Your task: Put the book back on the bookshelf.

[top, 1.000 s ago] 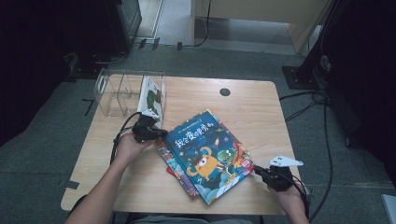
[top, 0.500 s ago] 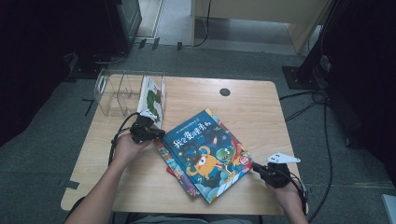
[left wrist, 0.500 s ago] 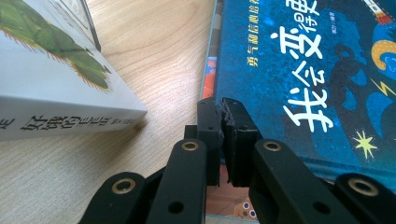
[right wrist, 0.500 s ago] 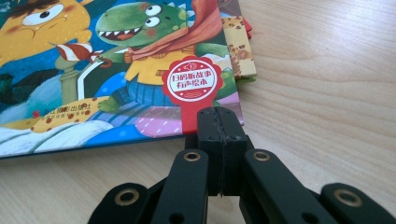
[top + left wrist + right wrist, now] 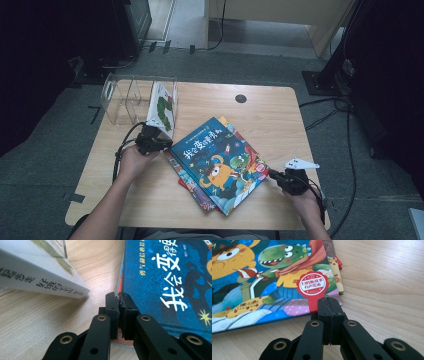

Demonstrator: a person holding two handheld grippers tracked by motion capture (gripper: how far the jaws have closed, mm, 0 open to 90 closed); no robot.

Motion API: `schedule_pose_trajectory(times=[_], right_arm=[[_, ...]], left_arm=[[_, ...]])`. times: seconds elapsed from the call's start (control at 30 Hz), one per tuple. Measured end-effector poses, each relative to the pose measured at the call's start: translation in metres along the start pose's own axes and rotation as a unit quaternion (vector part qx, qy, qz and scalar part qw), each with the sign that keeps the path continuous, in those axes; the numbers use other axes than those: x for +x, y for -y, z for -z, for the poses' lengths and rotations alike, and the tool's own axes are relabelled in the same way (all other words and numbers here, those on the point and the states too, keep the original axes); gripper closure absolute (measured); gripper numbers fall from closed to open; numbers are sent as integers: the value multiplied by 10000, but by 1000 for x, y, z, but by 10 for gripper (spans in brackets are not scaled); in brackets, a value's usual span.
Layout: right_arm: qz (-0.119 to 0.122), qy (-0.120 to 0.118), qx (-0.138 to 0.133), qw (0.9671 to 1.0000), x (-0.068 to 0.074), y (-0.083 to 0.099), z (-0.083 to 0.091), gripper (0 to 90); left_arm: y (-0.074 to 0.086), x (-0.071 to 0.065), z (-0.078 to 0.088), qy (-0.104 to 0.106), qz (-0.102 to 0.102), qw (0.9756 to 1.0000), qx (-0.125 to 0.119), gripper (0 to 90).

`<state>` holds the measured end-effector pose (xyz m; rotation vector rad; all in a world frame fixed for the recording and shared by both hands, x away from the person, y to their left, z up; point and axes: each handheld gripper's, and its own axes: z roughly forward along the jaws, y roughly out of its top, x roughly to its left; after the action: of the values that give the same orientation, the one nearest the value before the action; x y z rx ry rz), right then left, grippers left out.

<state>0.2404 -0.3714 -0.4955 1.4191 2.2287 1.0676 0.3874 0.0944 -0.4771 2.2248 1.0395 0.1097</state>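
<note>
A blue picture book [image 5: 220, 160] with an orange monster and a green dinosaur tops a small stack in the middle of the wooden table [image 5: 270, 115]. My left gripper [image 5: 167, 146] is shut, its tips against the book's left corner. In the left gripper view the shut jaws [image 5: 118, 296] meet the blue cover's [image 5: 170, 277] edge, with nothing visibly clamped. My right gripper [image 5: 271, 173] is shut too, tips touching the book's right corner. In the right gripper view the closed tips [image 5: 329, 301] sit just below a red sticker [image 5: 312, 284] on the cover [image 5: 262, 277].
A clear acrylic book holder [image 5: 120, 97] stands at the back left with a white caterpillar book [image 5: 162, 107] leaning in it, close to my left hand. Other books [image 5: 192, 187] poke out under the blue one. A black grommet [image 5: 241, 98] sits near the far edge.
The blue book has slid slightly to the left, and the right gripper has crept left along with it. The left gripper has hardly moved.
</note>
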Motion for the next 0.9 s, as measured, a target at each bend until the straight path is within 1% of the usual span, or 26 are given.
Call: schedule_pose_trajectory(times=[0.13,0.2,0.27,0.3,0.33,0.4,0.43,0.47,0.57,0.63,0.77,0.9], right_arm=[[-22,-4,-14,10000,-3,-3,-2,900],[-45,6,-28,10000,-4,-4,-4,900],[-60,4,-24,10000,-4,-5,-5,900],[-76,9,-36,10000,-5,-6,-6,900],[-86,1,-38,10000,-6,-6,-6,900],[-107,34,-55,9999,-8,-7,-7,900],[-164,56,-57,9998,-9,-8,-7,900],[-164,56,-57,9998,-9,-8,-7,900],[-323,47,-76,9994,-13,-9,-8,900],[-389,58,-88,9992,-15,-10,-9,900],[-449,71,-110,9989,-18,-13,-12,900],[-460,102,-116,9988,-20,-17,-16,900]], left_arm=[[2,0,-1,-64,22,10000,-12,880],[3,1,-2,-16,70,10000,-15,887],[4,3,-3,69,173,9998,-9,900],[4,3,-3,86,181,9998,-23,900],[4,2,-2,101,194,9998,11,900],[5,-1,-1,91,103,9999,83,900],[7,-3,0,118,109,9998,80,900],[8,-4,1,154,89,9998,126,900],[12,-7,3,243,199,9994,143,900],[14,-9,5,270,194,9993,195,900],[18,-13,7,307,205,9991,229,900],[24,-14,9,385,312,9986,197,900]])
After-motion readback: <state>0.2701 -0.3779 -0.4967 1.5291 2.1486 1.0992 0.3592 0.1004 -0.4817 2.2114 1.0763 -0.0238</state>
